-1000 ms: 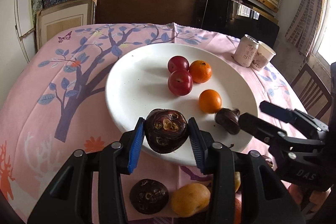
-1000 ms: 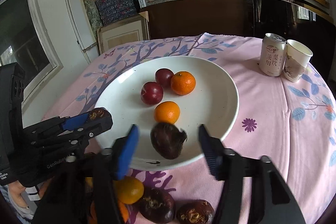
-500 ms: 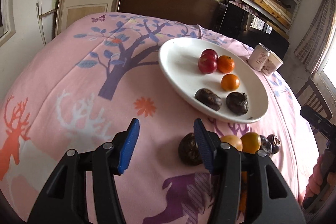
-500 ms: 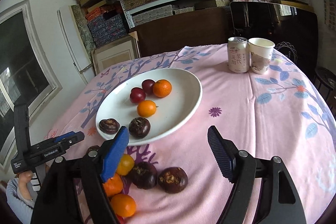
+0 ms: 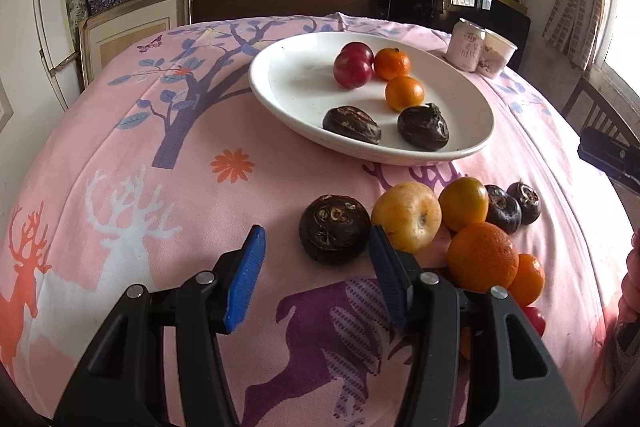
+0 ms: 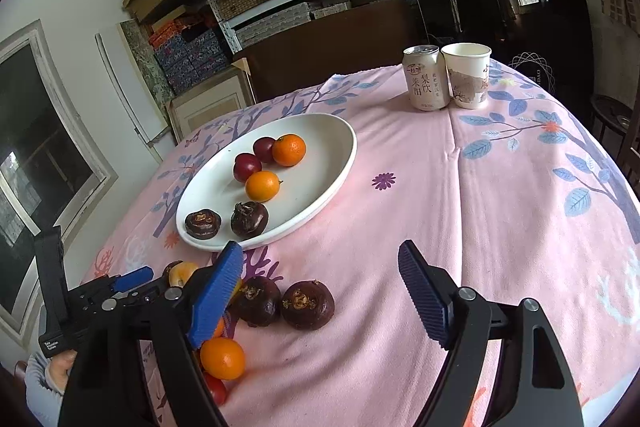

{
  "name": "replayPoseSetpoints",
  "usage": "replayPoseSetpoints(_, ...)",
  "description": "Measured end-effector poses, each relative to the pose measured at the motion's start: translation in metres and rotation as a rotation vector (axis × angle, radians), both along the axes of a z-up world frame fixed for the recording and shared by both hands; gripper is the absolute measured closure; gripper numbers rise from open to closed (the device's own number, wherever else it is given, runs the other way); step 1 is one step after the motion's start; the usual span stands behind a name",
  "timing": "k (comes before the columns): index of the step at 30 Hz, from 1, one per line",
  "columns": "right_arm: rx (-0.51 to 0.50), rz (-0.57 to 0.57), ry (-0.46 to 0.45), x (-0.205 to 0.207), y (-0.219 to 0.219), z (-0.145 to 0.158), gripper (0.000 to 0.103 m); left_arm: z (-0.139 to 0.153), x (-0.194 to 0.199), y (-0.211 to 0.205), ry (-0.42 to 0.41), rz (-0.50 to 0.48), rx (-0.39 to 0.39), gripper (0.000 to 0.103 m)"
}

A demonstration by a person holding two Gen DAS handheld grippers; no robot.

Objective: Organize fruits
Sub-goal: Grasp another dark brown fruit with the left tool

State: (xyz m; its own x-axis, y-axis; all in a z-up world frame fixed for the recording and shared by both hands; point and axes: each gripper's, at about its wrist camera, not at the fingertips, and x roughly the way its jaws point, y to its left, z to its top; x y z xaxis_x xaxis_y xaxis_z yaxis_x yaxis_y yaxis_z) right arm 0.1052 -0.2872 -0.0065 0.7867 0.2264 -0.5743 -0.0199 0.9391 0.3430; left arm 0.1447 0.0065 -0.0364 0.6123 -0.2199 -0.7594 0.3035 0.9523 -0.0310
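Observation:
A white plate (image 5: pixel 288 95) (image 6: pixel 320 187) holds two red plums, two oranges and two dark brown fruits (image 5: pixel 351 125) (image 5: pixel 423 128). Loose fruit lies on the cloth near the table's front edge: a dark brown fruit (image 5: pixel 334 233), a yellow fruit (image 5: pixel 407 215), oranges (image 5: pixel 482 257) and two dark fruits (image 6: pixel 307 305) (image 6: pixel 258 301). My left gripper (image 5: pixel 316 279) is open and empty, with the dark brown fruit just ahead between its pads. My right gripper (image 6: pixel 324 291) is open and empty above the two dark fruits.
A drink can (image 6: pixel 425 78) and a paper cup (image 6: pixel 467 75) stand at the table's far edge. The pink patterned tablecloth (image 6: pixel 480 187) covers the round table. Shelves with boxes, dark chairs and a picture frame stand behind.
The left gripper let go of a dark fruit on the plate and drew back to the loose fruits. The right gripper also pulled back from the plate, open.

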Motion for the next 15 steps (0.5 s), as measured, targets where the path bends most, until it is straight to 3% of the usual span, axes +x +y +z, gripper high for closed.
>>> replayPoseSetpoints(4, -0.002, 0.002, -0.001, 0.001, 0.001, 0.0, 0.022, -0.009, 0.01, 0.0, 0.048, 0.004, -0.005, 0.047)
replayPoseSetpoints(6, -0.003, 0.002, 0.002, 0.001, 0.0, 0.0, 0.022, -0.01, 0.017, 0.003, 0.045, 0.029, -0.001, 0.037)
replayPoseSetpoints(9, -0.008, -0.002, 0.008, 0.002, 0.0, -0.001, 0.022, -0.008, 0.023, 0.014, 0.005, 0.108, 0.072, 0.038)
replayPoseSetpoints(12, -0.011, -0.002, 0.011, 0.002, 0.001, -0.002, 0.022, -0.006, 0.023, 0.023, 0.015, 0.113, 0.022, 0.038)
replayPoseSetpoints(15, -0.031, 0.006, 0.027, 0.004, 0.005, -0.005, 0.022, -0.008, 0.026, 0.015, 0.022, 0.079, 0.036, 0.039)
